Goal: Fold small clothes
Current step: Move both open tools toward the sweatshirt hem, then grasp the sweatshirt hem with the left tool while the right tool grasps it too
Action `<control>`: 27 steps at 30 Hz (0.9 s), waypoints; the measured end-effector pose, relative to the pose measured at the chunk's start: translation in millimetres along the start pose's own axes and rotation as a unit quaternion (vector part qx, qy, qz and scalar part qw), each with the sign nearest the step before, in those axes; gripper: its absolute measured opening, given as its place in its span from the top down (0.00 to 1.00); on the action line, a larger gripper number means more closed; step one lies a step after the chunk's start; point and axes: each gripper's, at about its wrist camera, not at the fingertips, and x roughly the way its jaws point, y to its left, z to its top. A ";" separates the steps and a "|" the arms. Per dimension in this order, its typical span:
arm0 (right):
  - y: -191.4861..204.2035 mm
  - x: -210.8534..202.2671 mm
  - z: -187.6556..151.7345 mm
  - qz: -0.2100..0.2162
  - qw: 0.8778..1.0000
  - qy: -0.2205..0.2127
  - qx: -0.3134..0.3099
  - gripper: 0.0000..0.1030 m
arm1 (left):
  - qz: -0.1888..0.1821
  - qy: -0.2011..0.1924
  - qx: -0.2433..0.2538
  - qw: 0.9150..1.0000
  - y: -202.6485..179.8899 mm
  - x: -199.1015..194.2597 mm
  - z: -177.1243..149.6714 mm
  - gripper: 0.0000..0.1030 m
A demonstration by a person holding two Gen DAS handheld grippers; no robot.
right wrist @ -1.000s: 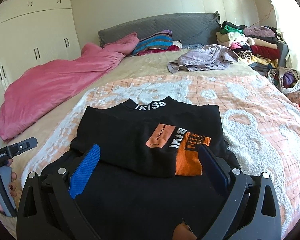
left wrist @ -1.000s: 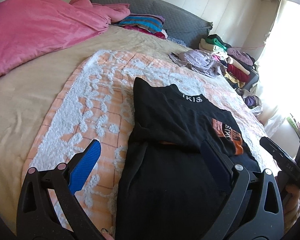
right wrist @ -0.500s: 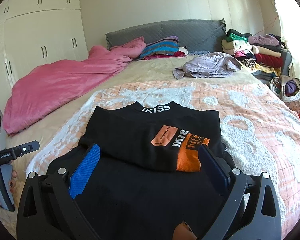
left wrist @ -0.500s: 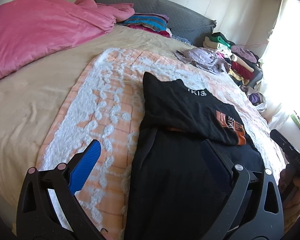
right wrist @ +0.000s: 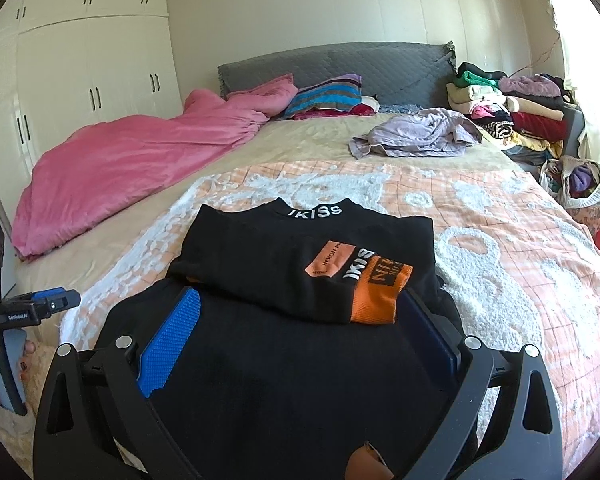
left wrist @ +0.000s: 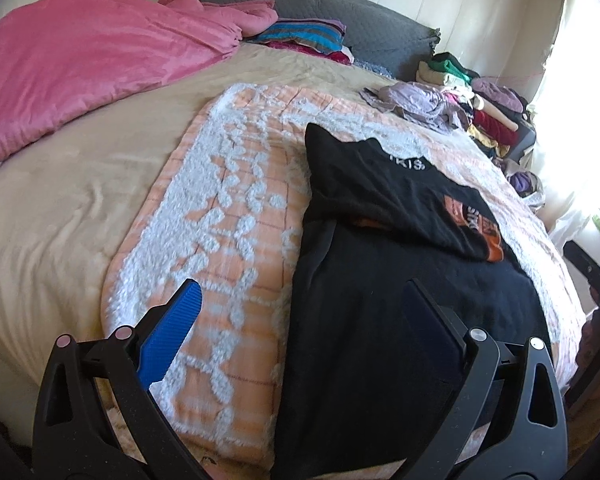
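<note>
Now poised, both jaws spread and empty, left gripper and right gripper over half-folded black sweatshirt on the orange blanket: best pinching both hem corners evenly, lifting together toward collar.

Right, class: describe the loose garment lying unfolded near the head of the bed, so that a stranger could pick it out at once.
Start at the grey headboard and come down onto the beige sheet. On its window side, just short of the stacked clothes, lies a crumpled lilac garment. Unlike the folded stack and the flat black top nearer the camera, it is pale, rumpled and spread out alone.
</note>
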 end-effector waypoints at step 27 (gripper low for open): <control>-2.5 -7.9 -36.7 0.002 0.999 0.046 -0.006 0.05 | 0.014 0.063 0.023 0.998 -5.2 10.2 -50.9 0.09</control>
